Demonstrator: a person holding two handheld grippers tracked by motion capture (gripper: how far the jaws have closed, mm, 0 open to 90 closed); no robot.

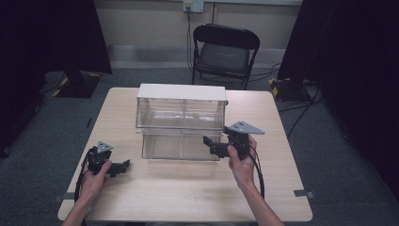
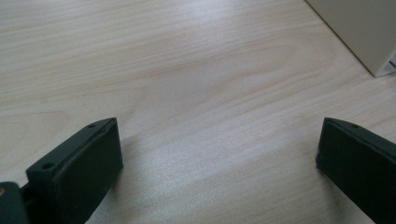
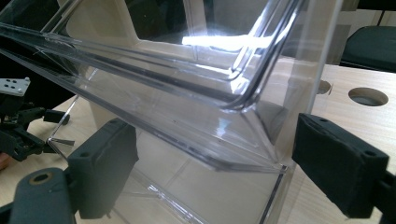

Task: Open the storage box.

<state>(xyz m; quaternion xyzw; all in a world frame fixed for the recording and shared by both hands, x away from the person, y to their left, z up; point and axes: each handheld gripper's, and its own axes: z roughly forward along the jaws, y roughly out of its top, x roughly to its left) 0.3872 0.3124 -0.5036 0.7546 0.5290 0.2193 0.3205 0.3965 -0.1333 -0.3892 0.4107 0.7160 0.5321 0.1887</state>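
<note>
A clear plastic two-tier drawer unit (image 1: pixel 181 125) with a white top stands in the middle of the wooden table (image 1: pixel 188 188). My right gripper (image 1: pixel 210 144) is at its lower right front corner. In the right gripper view the jaws stand wide apart, and my right gripper (image 3: pixel 215 140) straddles the clear front corner of the drawer unit (image 3: pixel 243 93) without closing on it. My left gripper (image 1: pixel 123 165) rests low on the table, left of the unit and apart from it. In its own view my left gripper (image 2: pixel 219 135) is open over bare wood, with a white corner of the unit (image 2: pixel 364 32) at top right.
A black folding chair (image 1: pixel 225 49) stands behind the table on the grey carpet. Round holes (image 3: pixel 368 96) mark the tabletop to the right of the unit. Bare wood (image 1: pixel 188 197) runs along the table's front. Dark curtains hang at both sides of the room.
</note>
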